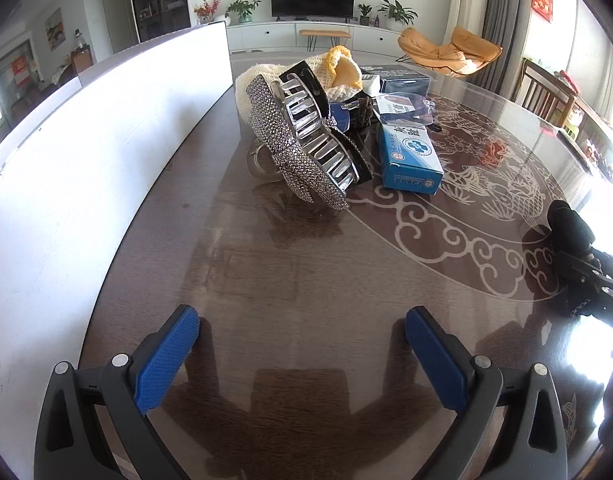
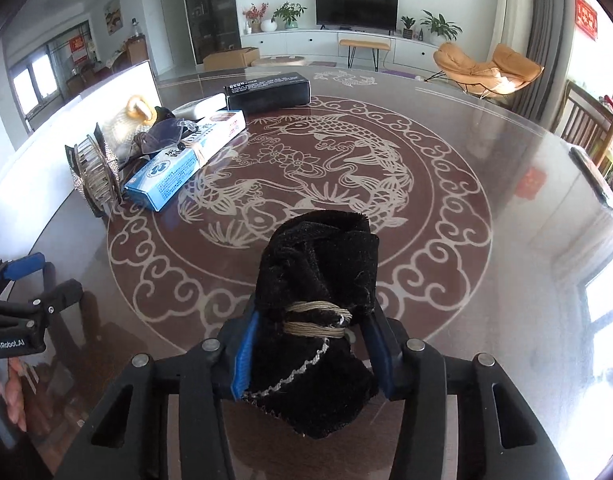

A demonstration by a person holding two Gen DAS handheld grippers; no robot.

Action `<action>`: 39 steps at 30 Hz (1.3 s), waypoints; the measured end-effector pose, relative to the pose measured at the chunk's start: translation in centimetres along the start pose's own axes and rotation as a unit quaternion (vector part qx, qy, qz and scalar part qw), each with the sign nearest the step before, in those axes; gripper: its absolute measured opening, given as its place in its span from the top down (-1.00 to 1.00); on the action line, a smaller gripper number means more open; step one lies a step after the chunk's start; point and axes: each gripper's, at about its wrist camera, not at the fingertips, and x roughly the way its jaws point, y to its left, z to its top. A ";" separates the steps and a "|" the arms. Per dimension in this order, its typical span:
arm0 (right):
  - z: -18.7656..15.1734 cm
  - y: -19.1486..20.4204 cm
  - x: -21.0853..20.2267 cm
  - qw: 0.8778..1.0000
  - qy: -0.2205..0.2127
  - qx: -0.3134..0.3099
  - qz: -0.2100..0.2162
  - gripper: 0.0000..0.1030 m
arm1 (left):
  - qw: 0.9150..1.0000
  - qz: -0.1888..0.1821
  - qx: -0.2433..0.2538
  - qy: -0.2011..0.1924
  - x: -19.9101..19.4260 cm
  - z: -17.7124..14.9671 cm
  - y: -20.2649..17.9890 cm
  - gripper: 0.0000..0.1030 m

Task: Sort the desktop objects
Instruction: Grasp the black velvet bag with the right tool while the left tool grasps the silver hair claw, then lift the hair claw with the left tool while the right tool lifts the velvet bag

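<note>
My right gripper point(image 2: 312, 344) is shut on a black velvet pouch point(image 2: 318, 280) tied with tan cord, held over the round table; it also shows in the left wrist view point(image 1: 568, 224). My left gripper point(image 1: 302, 344) is open and empty, low over the table. Ahead of it lies a pile: a rhinestone hair claw point(image 1: 302, 148), a blue medicine box point(image 1: 410, 156), a cream and yellow knitted item point(image 1: 338, 68), clear glasses point(image 1: 406, 106) and a black box point(image 2: 268, 92). The claw point(image 2: 94, 172) and blue box point(image 2: 174, 172) also show in the right wrist view.
A white storage box wall point(image 1: 98, 152) runs along the table's left side. The dark table point(image 2: 466, 240) has a fish pattern under glass. Wooden chairs point(image 1: 546, 92) stand at the right edge. The left gripper shows at the left in the right wrist view point(image 2: 26, 288).
</note>
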 end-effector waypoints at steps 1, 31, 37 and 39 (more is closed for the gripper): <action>-0.3 -0.2 -0.3 1.000 -0.002 0.004 0.007 -0.06 | 1.000 0.000 0.000 0.000 0.0 0.0 0.0 -1.00; -1.0 1.9 0.6 0.999 0.019 -0.046 0.017 -0.99 | 0.995 -0.027 -0.092 -0.031 3.3 7.7 3.2 -0.30; -1.0 1.9 0.6 0.999 0.019 -0.046 0.017 -0.99 | 0.993 -0.113 0.024 0.029 0.2 4.4 2.4 -0.29; -1.0 1.9 0.6 0.999 0.019 -0.046 0.017 -0.99 | 0.989 -0.122 0.068 0.044 -1.4 2.3 1.7 -0.32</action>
